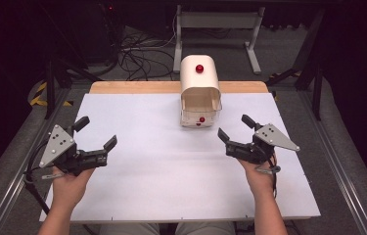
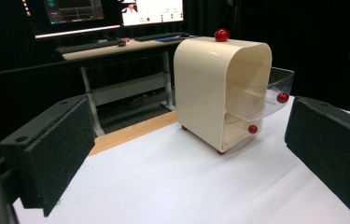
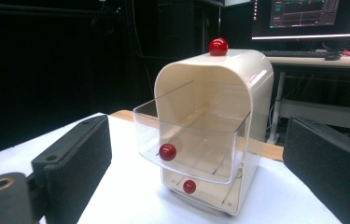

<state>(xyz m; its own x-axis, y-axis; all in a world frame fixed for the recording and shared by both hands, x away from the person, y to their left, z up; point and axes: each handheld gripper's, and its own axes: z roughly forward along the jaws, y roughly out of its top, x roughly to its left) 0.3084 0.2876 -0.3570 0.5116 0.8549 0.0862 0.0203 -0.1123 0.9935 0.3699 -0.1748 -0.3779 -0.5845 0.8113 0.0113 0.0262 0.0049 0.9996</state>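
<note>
while both hands rest low on the white table top (image 1: 171,171), a cream cabinet (image 1: 199,78) with a rounded top stands near the far edge, about the middle of the table's width, just in front of a strip of bare wood (image 1: 137,87). a red knob (image 1: 199,68) sits on its top. the open front faces the person. in the right gripper view the upper clear drawer (image 3: 191,140) is drawn partway out of the shell and carries a red knob (image 3: 167,151) on its front; the lower drawer (image 3: 200,191) beneath it sits further in, with a red knob (image 3: 189,186) of its own. no contents can be made out in either drawer.

left gripper (image 1: 95,132) lies at the near left of the table, well apart from the cabinet, its jaws spread wide with nothing between them. right gripper (image 1: 235,128) lies at the near right, closer to the cabinet but not touching it, jaws likewise spread wide and holding nothing. both point toward the cabinet.

beyond the table: a desk frame (image 1: 217,22), loose cables on the floor (image 1: 137,54), and lit monitors (image 2: 107,11) on a desk in the left gripper view.
</note>
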